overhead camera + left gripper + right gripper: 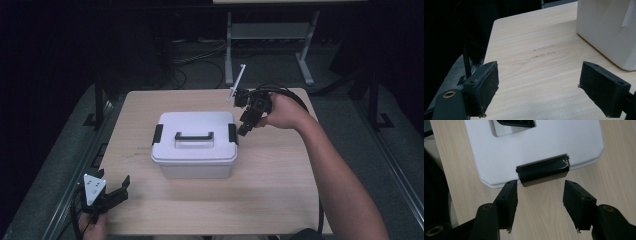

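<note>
High view: a white plastic storage box (pixel 195 145) sits at the middle of a pale wood-grain table (pixel 280 195), lid on, a black carry handle (pixel 194 136) recessed in its top and a black latch (pixel 233 134) clipped down at each end. The right gripper (pixel 244 126) hangs just beside the right-hand latch, jaws parted and empty. The left gripper (pixel 122 186) waits near the table's front left corner, well apart from the box, jaws spread on nothing.

Left gripper view: two black, foam-faced pads (pixel 485 87) stand wide over bare wood; the box's smooth white wall (pixel 606 30) rises at upper right.

Right gripper view: the jaws straddle the glossy black latch (pixel 543 170) from just below it, not touching. The lid (pixel 536 147) looks hard, slick and rounded at the corners. Rigid and probably light, the box likely slips under a side squeeze; the latch's lower lip is the place to take hold, then the handle.
</note>
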Action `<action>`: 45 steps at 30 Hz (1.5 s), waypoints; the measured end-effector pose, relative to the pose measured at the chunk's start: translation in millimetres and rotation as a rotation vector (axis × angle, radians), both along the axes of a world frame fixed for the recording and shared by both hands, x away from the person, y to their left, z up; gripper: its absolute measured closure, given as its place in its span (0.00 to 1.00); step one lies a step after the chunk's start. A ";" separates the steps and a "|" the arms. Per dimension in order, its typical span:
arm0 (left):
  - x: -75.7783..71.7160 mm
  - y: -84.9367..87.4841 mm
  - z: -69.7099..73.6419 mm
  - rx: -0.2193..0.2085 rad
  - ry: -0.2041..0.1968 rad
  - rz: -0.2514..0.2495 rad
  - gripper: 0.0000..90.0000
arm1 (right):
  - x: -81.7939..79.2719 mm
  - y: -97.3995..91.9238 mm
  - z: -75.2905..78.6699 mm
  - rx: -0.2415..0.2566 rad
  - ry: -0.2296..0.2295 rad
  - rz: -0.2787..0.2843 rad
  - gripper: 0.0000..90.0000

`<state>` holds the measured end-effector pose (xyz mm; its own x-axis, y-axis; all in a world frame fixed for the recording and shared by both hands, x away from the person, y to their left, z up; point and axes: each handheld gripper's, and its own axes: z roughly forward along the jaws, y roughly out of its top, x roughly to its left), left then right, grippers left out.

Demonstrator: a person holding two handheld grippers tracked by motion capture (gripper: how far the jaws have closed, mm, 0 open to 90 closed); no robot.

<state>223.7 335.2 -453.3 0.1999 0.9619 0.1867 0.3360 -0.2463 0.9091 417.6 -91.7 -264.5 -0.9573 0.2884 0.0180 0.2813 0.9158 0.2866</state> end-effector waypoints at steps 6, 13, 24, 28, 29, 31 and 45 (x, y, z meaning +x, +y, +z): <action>-0.3 0.4 0.1 0.000 0.000 0.002 0.17 | 0.6 -8.4 -5.4 -0.003 0.008 -0.012 0.48; -0.3 0.0 0.1 0.000 0.001 0.001 0.17 | -0.1 -18.4 -9.3 0.003 0.014 -0.034 0.47; -0.4 -0.2 0.1 -0.001 -0.001 0.003 0.17 | -1.3 -36.5 -26.4 0.005 0.032 -0.058 0.47; -0.2 -0.8 -0.1 0.001 -0.002 0.001 0.17 | -2.4 -43.3 -32.5 0.009 0.043 -0.070 0.46; -0.1 -1.0 0.0 0.000 -0.003 0.001 0.17 | -2.5 -45.0 -33.3 0.008 0.043 -0.071 0.46; 0.0 -0.8 0.2 0.003 -0.001 0.001 0.17 | -3.2 -47.7 -35.1 0.010 0.047 -0.077 0.46; 0.2 -1.6 0.1 0.001 -0.004 -0.001 0.17 | -6.5 -62.1 -44.6 0.021 0.057 -0.102 0.46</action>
